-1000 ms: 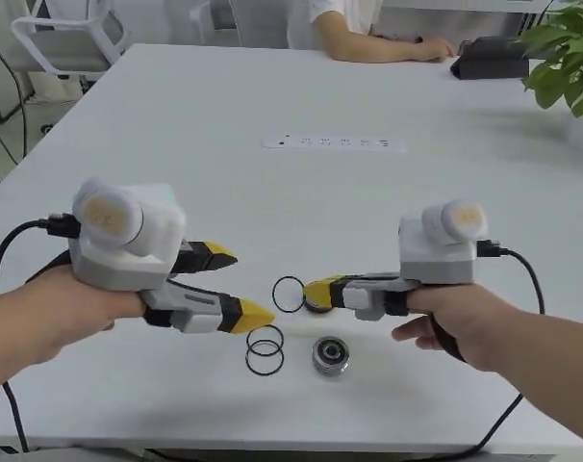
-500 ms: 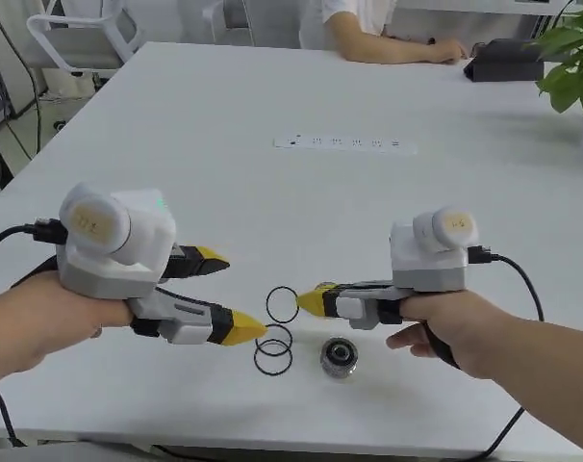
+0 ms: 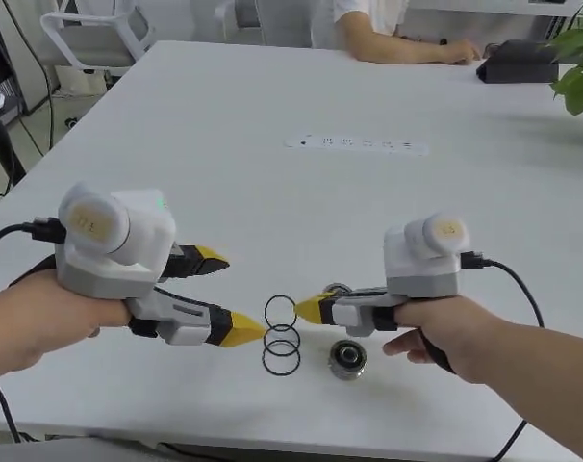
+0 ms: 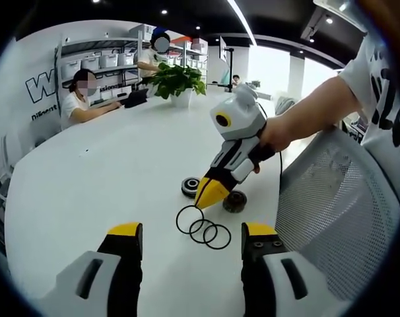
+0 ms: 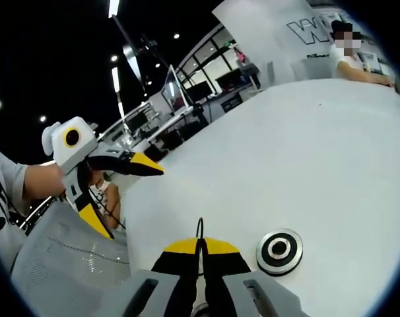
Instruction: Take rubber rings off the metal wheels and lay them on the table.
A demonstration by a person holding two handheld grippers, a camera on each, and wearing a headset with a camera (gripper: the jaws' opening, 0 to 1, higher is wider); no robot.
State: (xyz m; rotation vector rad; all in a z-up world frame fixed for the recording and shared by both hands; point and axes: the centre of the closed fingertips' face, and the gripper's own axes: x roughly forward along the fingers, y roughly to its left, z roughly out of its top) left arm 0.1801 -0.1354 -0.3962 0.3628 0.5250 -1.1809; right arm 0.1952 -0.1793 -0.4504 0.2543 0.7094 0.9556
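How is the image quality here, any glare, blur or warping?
Head view: soft even light, sharp, faint shadows by the rings. Left gripper view: fisheye bends the table edge, windows blown out behind. Right gripper view: tilted, dark ceiling with bright lamps, wheel sharp, ring in the shut jaws close and thin.

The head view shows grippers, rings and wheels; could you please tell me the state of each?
Left gripper: open, holding nothing.
Right gripper: shut on one rubber ring.
Two loose rings: flat on the table, overlapping.
Near wheel: lying flat on the table.
Far wheel: on the table, partly hidden behind the right gripper.
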